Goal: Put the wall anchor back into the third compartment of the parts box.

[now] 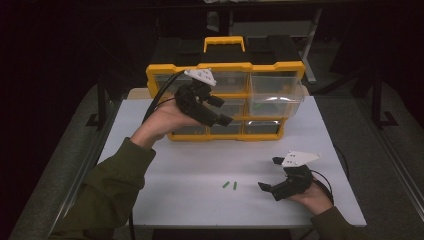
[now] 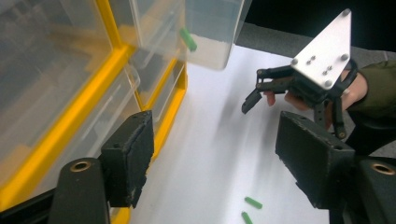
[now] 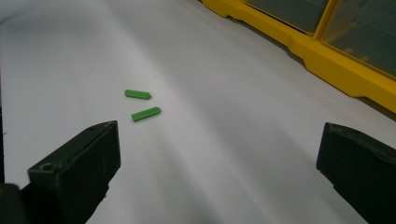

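A yellow plastic box (image 1: 225,67) with see-through drawers stands upright at the back of the white table (image 1: 200,165). It has a yellow handle on top. One clear drawer (image 1: 275,97) on its right side is pulled out, and a small green piece (image 2: 188,39) lies inside it. The drawers look smooth and shiny.

Two more small green sticks (image 1: 229,185) lie flat on the table in front of the box, well apart from it. They are short and thin with tiny ridges, and they lie just beside each other.

The left gripper (image 1: 220,111) is black and held up in front of the box's drawers, pointing toward the pulled-out drawer. Its jaws are apart with nothing between them. The hand (image 1: 167,120) holding it comes out of a green sleeve (image 1: 112,185), and a black cable loops up behind it.

The right gripper (image 1: 267,175) rests low near the table, in front of the box and to the right of the green sticks. Its jaws are spread wide, with nothing in them, and point toward the sticks. A grey three-cornered plate sits on top.

The table is smooth and plain. The room around the box is dark.
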`<state>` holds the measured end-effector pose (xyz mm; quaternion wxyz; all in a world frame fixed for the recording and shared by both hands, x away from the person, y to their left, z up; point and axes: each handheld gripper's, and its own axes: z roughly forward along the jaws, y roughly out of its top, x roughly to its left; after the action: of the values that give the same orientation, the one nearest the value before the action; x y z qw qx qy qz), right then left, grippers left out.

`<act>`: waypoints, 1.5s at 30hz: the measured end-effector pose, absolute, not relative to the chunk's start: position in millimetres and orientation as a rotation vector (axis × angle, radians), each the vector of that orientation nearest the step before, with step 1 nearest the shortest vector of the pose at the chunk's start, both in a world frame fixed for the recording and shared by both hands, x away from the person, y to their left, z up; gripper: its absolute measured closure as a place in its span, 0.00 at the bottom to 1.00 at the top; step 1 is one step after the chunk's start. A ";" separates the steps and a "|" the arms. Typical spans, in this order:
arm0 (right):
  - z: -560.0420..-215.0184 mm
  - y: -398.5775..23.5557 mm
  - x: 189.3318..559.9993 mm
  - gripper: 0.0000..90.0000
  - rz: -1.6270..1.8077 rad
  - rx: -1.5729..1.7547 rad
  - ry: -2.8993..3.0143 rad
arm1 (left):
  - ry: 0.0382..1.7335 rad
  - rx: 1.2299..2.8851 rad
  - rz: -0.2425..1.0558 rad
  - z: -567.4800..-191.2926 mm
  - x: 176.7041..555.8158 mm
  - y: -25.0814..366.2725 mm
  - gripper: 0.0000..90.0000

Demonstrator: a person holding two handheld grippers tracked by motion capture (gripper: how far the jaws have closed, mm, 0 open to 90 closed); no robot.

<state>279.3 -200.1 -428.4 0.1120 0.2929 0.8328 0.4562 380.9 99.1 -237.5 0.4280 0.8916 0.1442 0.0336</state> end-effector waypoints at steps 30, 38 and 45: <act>-432.6 -195.9 275.0 0.00 1.344 0.916 2.436 | 0.398 2.291 0.042 -371.5 341.2 86.8 0.21; -433.4 -195.2 274.6 0.00 1.322 0.928 2.440 | 0.424 2.306 -0.003 -398.3 333.3 90.2 0.25; -433.6 -195.2 275.0 0.00 1.318 0.916 2.442 | 0.422 2.334 -0.009 -412.2 326.9 90.4 0.38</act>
<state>275.0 -195.2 -433.6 0.1093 0.3115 0.8307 0.4482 326.9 90.4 -412.2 0.3753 0.9121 0.1649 -0.0036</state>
